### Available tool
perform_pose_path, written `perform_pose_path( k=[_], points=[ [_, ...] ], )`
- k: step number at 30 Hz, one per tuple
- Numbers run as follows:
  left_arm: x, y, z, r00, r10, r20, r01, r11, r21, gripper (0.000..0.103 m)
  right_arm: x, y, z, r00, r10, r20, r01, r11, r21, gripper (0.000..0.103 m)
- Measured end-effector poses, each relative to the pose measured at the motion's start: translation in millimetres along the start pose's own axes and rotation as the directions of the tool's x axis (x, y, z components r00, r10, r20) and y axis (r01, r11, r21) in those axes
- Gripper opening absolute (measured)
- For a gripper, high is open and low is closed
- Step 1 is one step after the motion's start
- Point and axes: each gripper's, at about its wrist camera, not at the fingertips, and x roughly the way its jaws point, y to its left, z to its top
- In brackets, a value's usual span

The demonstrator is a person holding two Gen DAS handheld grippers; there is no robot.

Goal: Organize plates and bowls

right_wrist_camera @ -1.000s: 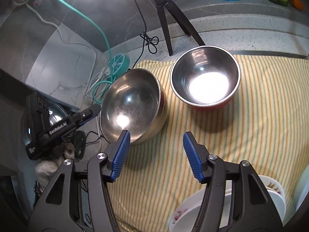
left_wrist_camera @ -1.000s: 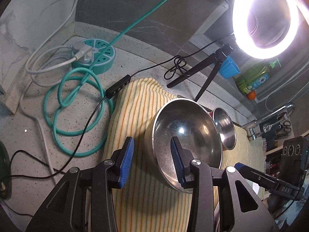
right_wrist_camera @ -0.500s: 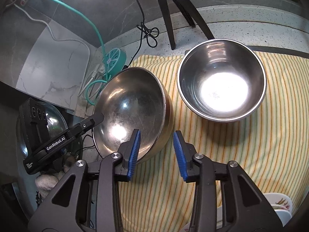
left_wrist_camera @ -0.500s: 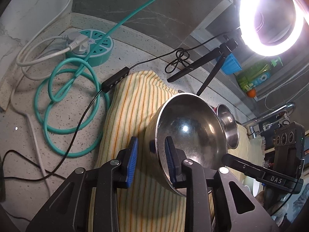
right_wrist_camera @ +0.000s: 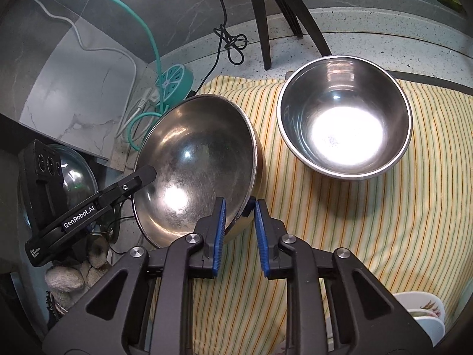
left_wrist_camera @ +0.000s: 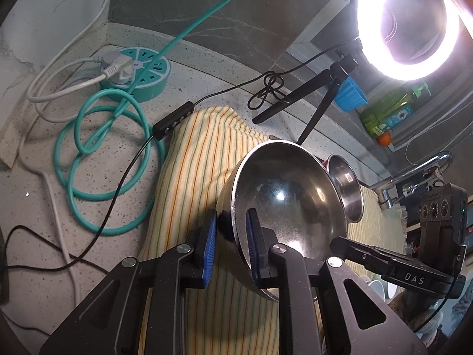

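Observation:
A large steel bowl (left_wrist_camera: 289,207) (right_wrist_camera: 195,165) with a gold outside is tilted above the striped yellow cloth (left_wrist_camera: 195,159) (right_wrist_camera: 369,222). My left gripper (left_wrist_camera: 232,245) is shut on its near rim, one finger inside and one outside. My right gripper (right_wrist_camera: 239,230) is shut on the opposite rim the same way. A smaller steel bowl (right_wrist_camera: 344,118) (left_wrist_camera: 346,186) with a red outside sits upright on the cloth beyond it.
White floral dishes (right_wrist_camera: 422,319) sit at the cloth's near right corner. A ring light (left_wrist_camera: 408,23) on a black tripod (right_wrist_camera: 266,14), a teal power hub (left_wrist_camera: 139,74) with coiled teal cable, and black and white cords lie on the speckled counter. A tap (left_wrist_camera: 414,171) stands right.
Both grippers closed from wide open onto the large bowl's rim, and the bowl has tipped up off the cloth.

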Motion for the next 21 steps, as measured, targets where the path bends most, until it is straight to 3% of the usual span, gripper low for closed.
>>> perform_pose_path(
  k=[9,21],
  points=[
    [-31,1,-27,1.000,0.003,0.028,-0.003,1.000,-0.016,0.016,-17,15,-28,0.999,0.034,-0.017,-0.035,0.999,-0.038,0.021],
    [-75,3,-94,0.998,0.015,0.062,-0.010,0.997,-0.075,0.016,-34,24,-89,0.994,0.079,-0.077,-0.085,0.993,-0.084,0.021]
  ],
)
